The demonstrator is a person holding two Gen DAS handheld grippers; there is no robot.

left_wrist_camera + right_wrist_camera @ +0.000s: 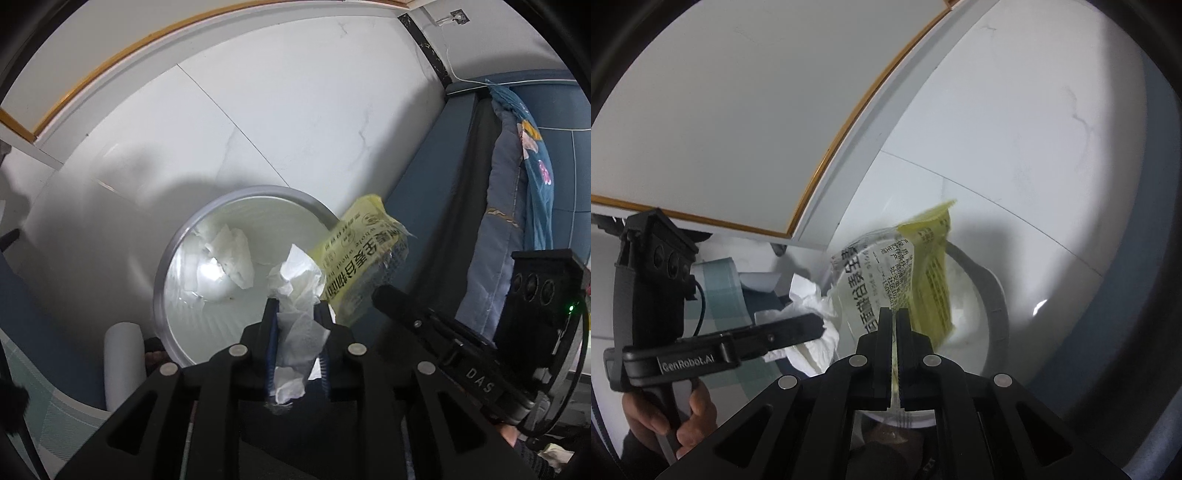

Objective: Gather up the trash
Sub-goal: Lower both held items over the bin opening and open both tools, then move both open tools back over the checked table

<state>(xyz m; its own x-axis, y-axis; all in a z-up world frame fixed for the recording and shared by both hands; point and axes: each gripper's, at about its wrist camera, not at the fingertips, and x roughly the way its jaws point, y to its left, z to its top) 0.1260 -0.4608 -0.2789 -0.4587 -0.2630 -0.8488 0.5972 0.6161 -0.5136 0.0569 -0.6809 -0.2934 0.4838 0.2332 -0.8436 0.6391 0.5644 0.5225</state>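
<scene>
My left tool pinches a crumpled white paper tissue, jaws narrowly parted around the wad. My right tool is closed almost flat on a yellow and clear plastic food wrapper. Both hang over the round white plastic bin, which already has tissue inside. I judge both pieces featherlight, soft and springy; the wrapper looks slick, so a grip near its edge seems safest. The bin stands on a white marble-look tiled floor, beside a blue bed base with a quilt.
</scene>
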